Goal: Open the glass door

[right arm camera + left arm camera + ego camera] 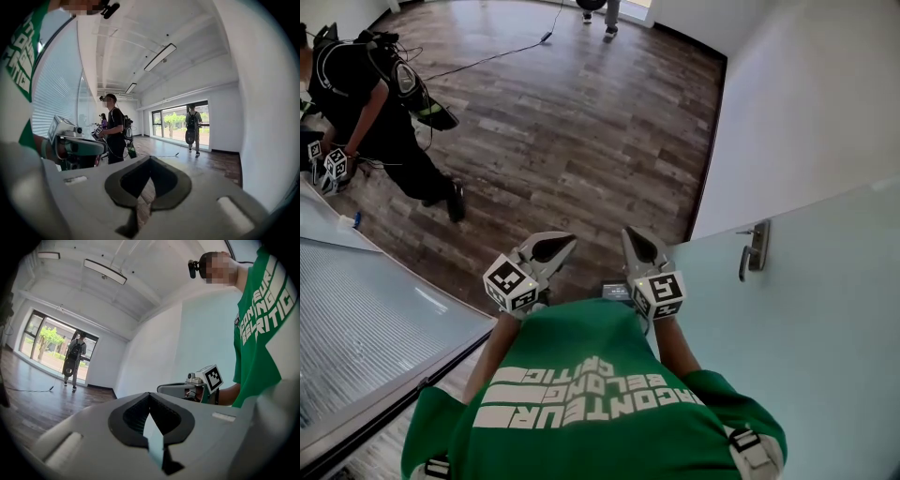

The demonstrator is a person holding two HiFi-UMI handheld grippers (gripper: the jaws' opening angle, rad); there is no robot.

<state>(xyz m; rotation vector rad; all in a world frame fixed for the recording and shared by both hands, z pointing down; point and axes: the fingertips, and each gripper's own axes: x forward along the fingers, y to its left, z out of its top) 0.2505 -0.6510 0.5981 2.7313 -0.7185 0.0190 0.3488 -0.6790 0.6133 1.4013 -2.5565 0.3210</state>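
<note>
Fingers, left gripper (149, 395): closed, tips meeting, nothing between them.
Fingers, right gripper (149, 160): closed tip to tip, empty.
Grippers, count: two, side by side at the centre of the head view, in front of the wearer's green shirt (591, 394); each bears one marker cube.
Glass door (825, 328): one frosted pane filling the right and lower right of the head view.
Door handle (754, 249): one metal lever near the pane's left edge, right of the right gripper and apart from it; neither gripper touches it.
Wall (806, 103): one, white, upper right of the head view, above the door.
Glass partition (366, 319): one, with fine horizontal slats, lower left of the head view.
Floor (581, 131): dark wood planks, one black cable (487, 58) trailing across the upper part.
Other people, head view: two; one in black with a backpack (380, 103) at upper left, holding marker cubes; one at the top edge, legs only (600, 17).
Ceiling lights, left gripper view: two long fixtures (105, 272), upper left.
</note>
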